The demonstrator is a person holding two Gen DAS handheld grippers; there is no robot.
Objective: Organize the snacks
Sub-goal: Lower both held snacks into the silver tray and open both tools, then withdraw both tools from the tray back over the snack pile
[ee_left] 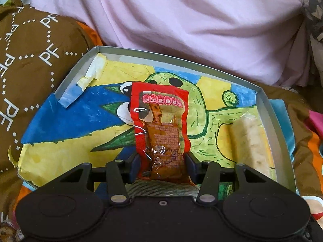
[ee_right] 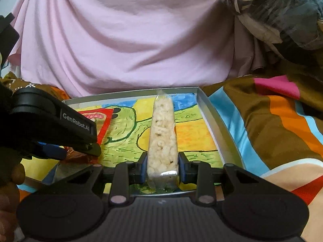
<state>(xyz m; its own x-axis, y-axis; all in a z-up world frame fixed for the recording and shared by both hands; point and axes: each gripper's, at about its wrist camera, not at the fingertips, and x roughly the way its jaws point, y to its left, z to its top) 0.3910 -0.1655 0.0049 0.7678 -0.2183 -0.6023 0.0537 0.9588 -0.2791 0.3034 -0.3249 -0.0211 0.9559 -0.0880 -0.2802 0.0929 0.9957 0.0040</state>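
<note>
Left wrist view: the near end of the red snack packet [ee_left: 161,129] sits behind your left gripper [ee_left: 162,163], so its bottom seam is partly hidden. The print on the packet is too small to read. The jaws stand narrow, and both pads press the packet's lower sides. The packet extends away from the fingers over the shallow grey tray [ee_left: 270,111], which is lined with a painted paper sheet [ee_left: 66,121]. A clear tube of puffed rice snack [ee_left: 252,139] lies along the tray's right wall; its near end is cut off by the gripper linkage. Pink fabric [ee_left: 181,20] fills the background.

Right wrist view: here you see the tube in full length, which the left view does not give. Your right gripper [ee_right: 162,166] clamps its near end between narrow jaws, and the tube points toward the tray's far wall. The left gripper enters at the left and covers most of the red packet; only its top corner shows. A hand at the left edge is blurred.
</note>
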